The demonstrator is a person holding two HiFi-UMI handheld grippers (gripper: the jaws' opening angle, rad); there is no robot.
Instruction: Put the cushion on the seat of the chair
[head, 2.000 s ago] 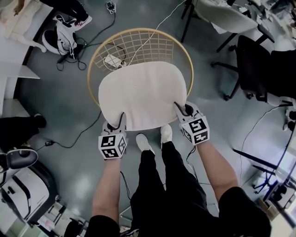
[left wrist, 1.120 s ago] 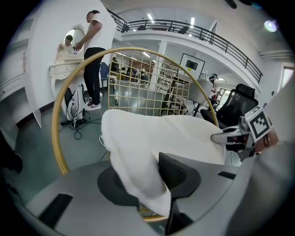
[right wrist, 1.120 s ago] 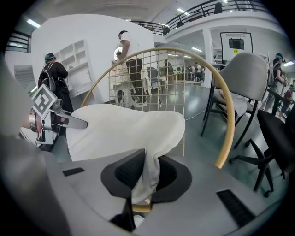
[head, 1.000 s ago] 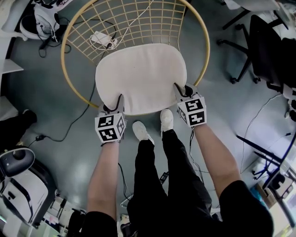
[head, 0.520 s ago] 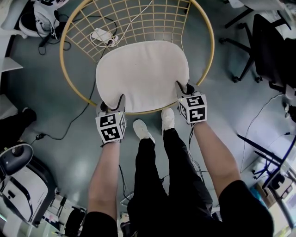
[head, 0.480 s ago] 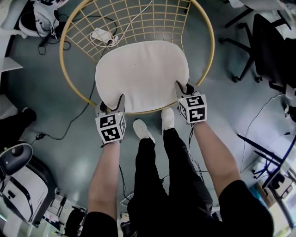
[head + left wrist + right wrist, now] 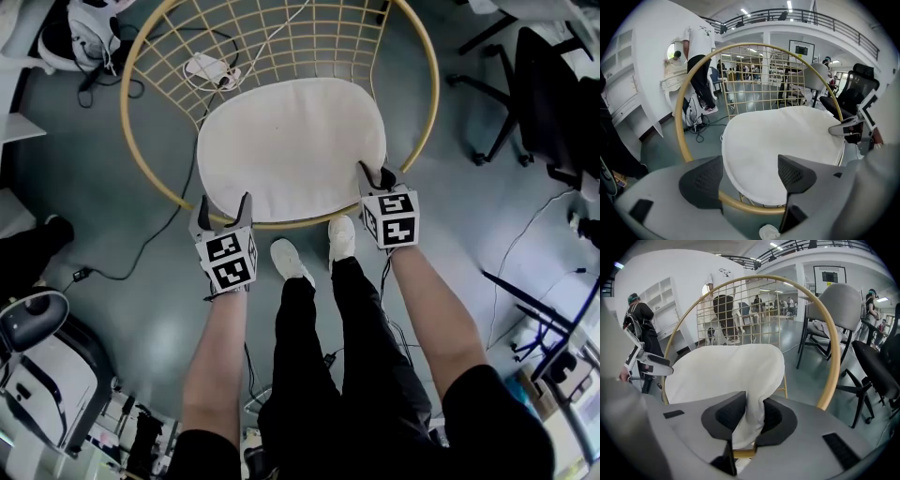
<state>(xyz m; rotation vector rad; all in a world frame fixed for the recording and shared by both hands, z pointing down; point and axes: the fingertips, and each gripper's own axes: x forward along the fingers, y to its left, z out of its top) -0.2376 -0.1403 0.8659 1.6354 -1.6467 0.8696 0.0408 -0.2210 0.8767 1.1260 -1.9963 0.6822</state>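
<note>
Letting go on the left side is the fresh change: the left claw (image 7: 220, 204) has just been opening its jaws, and they now stand wide apart. Half a second earlier this claw sat on the lower left edge of the cushion (image 7: 291, 145); now it is a little back from that edge, toward the lower left of the head view, and it touches nothing. In the left gripper view, the cushion and the yellow rim of the chair (image 7: 746, 206) show through the gap. They lie further on, and neither pad reaches them.

The cushion lies flat on the seat, inside the round hoop, in the upper middle of the head view. I judge that the placing is almost finished, because the cushion seems to rest by its own weight on that side.

The right claw (image 7: 375, 176) is different. Its jaws are nearly together, clamped on a fold of the white fabric at the lower right corner of the cushion; the right gripper view shows this fold squeezed between the two dark pads (image 7: 726, 416). Releasing this corner is probably what remains.
</note>
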